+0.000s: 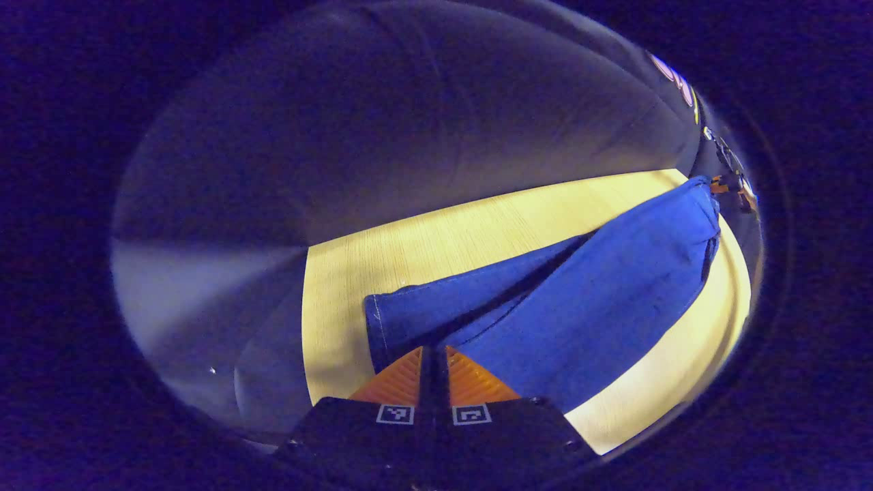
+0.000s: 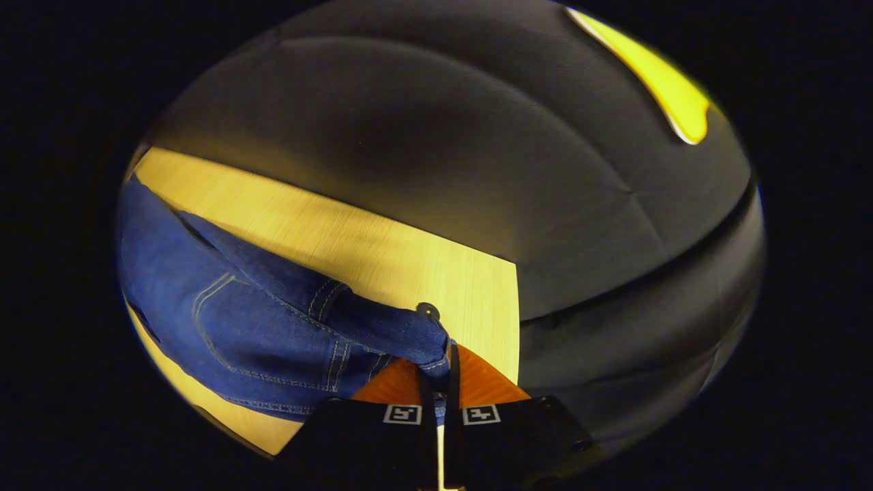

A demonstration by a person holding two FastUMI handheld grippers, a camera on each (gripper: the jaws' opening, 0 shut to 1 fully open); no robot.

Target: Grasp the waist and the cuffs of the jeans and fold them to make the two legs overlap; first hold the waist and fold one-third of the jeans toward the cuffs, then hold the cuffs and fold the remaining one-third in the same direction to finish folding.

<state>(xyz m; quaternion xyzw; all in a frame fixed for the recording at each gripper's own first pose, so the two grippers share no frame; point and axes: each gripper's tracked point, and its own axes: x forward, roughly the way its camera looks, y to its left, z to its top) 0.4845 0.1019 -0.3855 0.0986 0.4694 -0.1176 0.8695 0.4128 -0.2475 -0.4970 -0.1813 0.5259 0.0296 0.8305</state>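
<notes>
Jeans (image 1: pixel 545 300), one blue pair, lie across the pale wooden table (image 1: pixel 477 225), filling the lower right of the left gripper view. My left gripper (image 1: pixel 434 358) has its fingers nearly together at the cuff end; whether they pinch denim, I cannot tell. In the right gripper view, my right gripper (image 2: pixel 436 372) clamps the waistband (image 2: pixel 382 327) by its metal button (image 2: pixel 427 311), bottom centre. Bare tabletop lies beyond the jeans up to the table's far edge. No writing is readable.
</notes>
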